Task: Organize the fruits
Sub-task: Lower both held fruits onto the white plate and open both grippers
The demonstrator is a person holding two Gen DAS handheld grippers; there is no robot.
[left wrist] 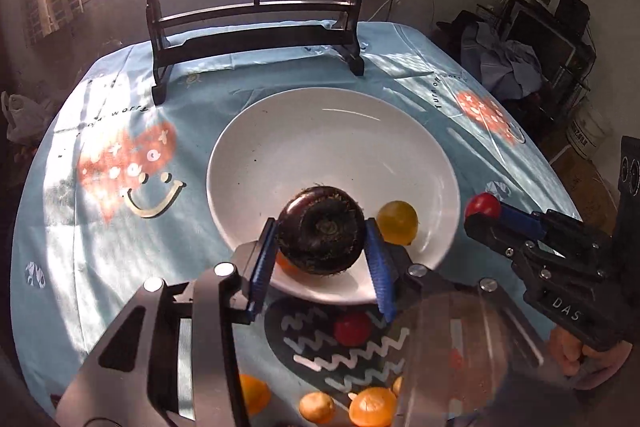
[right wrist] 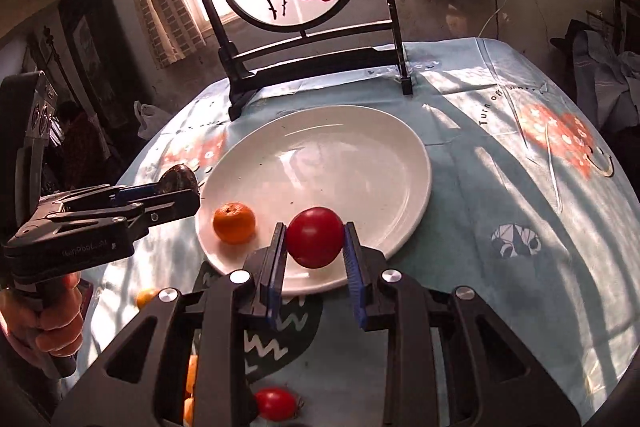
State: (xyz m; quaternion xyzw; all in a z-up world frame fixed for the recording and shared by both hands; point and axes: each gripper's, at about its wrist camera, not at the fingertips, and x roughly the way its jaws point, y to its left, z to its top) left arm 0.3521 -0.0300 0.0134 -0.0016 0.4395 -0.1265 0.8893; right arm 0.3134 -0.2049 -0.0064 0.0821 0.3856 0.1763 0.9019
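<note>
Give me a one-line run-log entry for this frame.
left gripper: shut on dark fruit over plate | right gripper: shut on red tomato at plate edge | orange fruit on plate

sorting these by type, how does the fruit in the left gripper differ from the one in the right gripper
The fruit in the left gripper is dark brown-black, flattened and rough with hairy bits; the tomato in the right gripper is bright red, rounder and smooth-skinned. The dark fruit looks wider between its fingers than the tomato does. Both are clamped between blue-padded fingers near the white plate's near rim.
</note>
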